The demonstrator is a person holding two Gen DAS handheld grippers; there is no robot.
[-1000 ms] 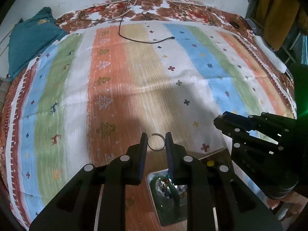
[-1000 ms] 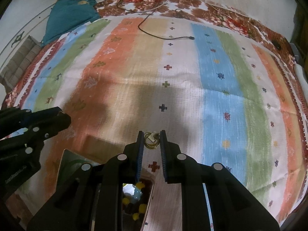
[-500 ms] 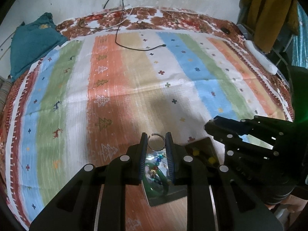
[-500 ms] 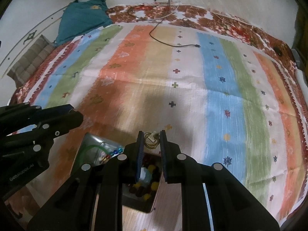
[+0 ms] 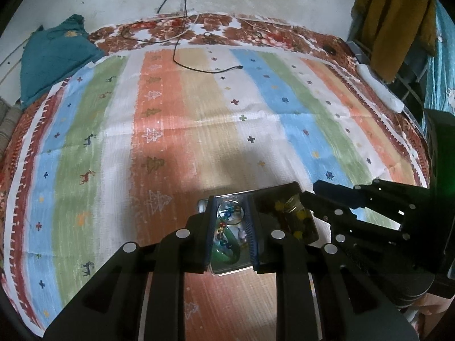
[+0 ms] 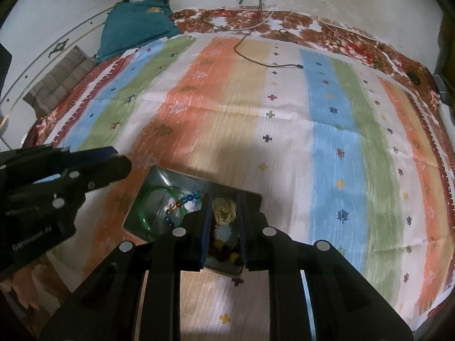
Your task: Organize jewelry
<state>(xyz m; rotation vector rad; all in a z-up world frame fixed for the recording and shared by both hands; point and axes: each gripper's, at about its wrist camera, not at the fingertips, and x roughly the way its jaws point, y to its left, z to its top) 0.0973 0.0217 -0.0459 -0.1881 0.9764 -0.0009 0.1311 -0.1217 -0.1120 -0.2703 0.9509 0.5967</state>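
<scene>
A two-compartment metal tray (image 5: 295,185) (image 6: 251,196) lies on the striped cloth. Its left compartment holds a green bangle (image 6: 146,210) and a coloured bead string (image 6: 182,202); its right compartment holds dark red and yellow beads (image 6: 224,251). My left gripper (image 5: 231,213) is shut on a thin silver ring (image 5: 231,213) over the left compartment. My right gripper (image 6: 224,211) is shut on a gold ornament (image 6: 225,211) over the right compartment; it also shows in the left wrist view (image 5: 294,202).
A striped cloth (image 5: 199,130) covers the bed. A black cable (image 5: 199,68) lies at its far end. A teal cushion (image 5: 54,54) sits far left, a white power strip (image 5: 381,89) at the right edge, a mustard garment (image 5: 398,20) beyond it.
Both grippers have moved back and down over the tray, each still holding its piece. The tray now shows fully between and under the fingers.
</scene>
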